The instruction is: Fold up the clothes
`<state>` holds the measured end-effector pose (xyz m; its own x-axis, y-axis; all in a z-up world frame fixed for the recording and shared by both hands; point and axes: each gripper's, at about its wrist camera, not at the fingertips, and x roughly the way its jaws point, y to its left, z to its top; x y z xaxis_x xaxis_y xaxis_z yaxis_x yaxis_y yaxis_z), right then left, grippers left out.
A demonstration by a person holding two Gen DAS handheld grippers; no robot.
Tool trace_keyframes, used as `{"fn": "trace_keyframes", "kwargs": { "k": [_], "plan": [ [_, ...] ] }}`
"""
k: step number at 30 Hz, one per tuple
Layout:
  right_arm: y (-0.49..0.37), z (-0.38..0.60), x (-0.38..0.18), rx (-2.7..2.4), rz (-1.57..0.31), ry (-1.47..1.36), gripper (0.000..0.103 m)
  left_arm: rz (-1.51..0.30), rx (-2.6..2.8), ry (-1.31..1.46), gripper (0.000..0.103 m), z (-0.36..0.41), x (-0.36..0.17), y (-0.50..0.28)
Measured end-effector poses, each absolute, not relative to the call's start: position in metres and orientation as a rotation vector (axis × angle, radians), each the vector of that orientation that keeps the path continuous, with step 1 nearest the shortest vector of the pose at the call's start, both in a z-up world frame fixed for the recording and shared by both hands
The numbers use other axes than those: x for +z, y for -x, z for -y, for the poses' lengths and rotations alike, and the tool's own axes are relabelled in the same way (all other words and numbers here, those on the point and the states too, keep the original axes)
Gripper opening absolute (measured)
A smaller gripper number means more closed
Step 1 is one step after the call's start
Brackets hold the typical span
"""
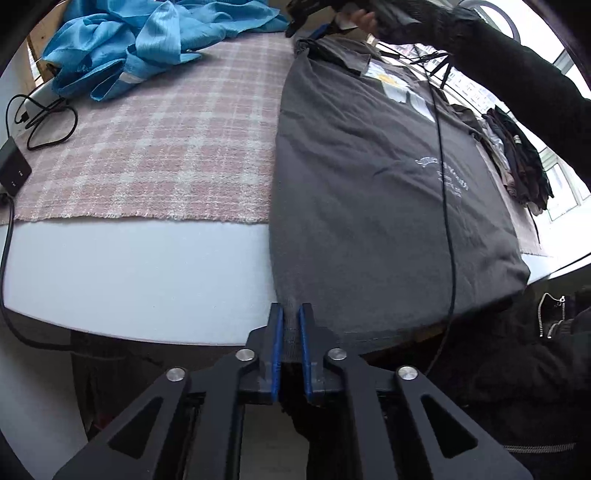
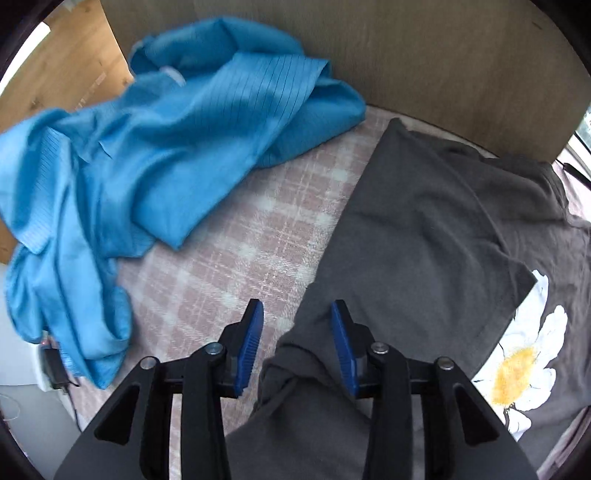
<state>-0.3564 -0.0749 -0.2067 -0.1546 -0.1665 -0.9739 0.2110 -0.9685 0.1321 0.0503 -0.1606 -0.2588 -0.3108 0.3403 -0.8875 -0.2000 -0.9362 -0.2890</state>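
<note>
A dark grey T-shirt with a daisy print lies lengthwise on the table, its hem hanging over the near edge. My left gripper is shut on that hem. At the far end my right gripper shows small, held in a black-sleeved hand above the shirt's shoulder. In the right wrist view the right gripper stands open over the T-shirt, a bunched fold of grey cloth between its blue pads but not pinched. The daisy print lies to the right.
A crumpled blue garment lies at the far left of the pink plaid cloth; the same blue garment sits left of the right gripper. A black box with cables is at the left edge. Dark clothes pile up right. A cable crosses the shirt.
</note>
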Motion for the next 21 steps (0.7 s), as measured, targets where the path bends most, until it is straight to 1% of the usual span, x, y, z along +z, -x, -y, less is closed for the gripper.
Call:
{"fn": "trace_keyframes", "kwargs": {
  "k": [3, 5, 8, 12, 17, 21],
  "plan": [
    [0.353, 0.078, -0.218, -2.22, -0.109, -1.92, 0.036, 0.178, 2.285, 1.573, 0.003, 0.16, -0.257, -0.052],
    [0.349, 0.074, -0.22, -2.251, -0.114, -1.915, 0.016, 0.178, 2.278, 1.554, 0.002, 0.16, -0.255, -0.054],
    [0.344, 0.057, -0.215, -2.252, 0.015, -1.879, 0.008, 0.185, 2.278, 1.51, 0.002, 0.157, -0.247, -0.056],
    [0.335, 0.02, -0.194, -2.234, 0.195, -1.802, 0.007, 0.199, 2.289, 1.452, 0.002, 0.14, -0.226, -0.065],
    [0.315, -0.048, -0.166, -2.223, 0.388, -1.71, 0.006, 0.163, 2.285, 1.401, 0.002, 0.098, -0.201, -0.075],
    [0.307, -0.105, -0.157, -2.235, 0.483, -1.683, 0.006, 0.099, 2.244, 1.389, 0.002, 0.054, -0.192, -0.086]
  ]
}}
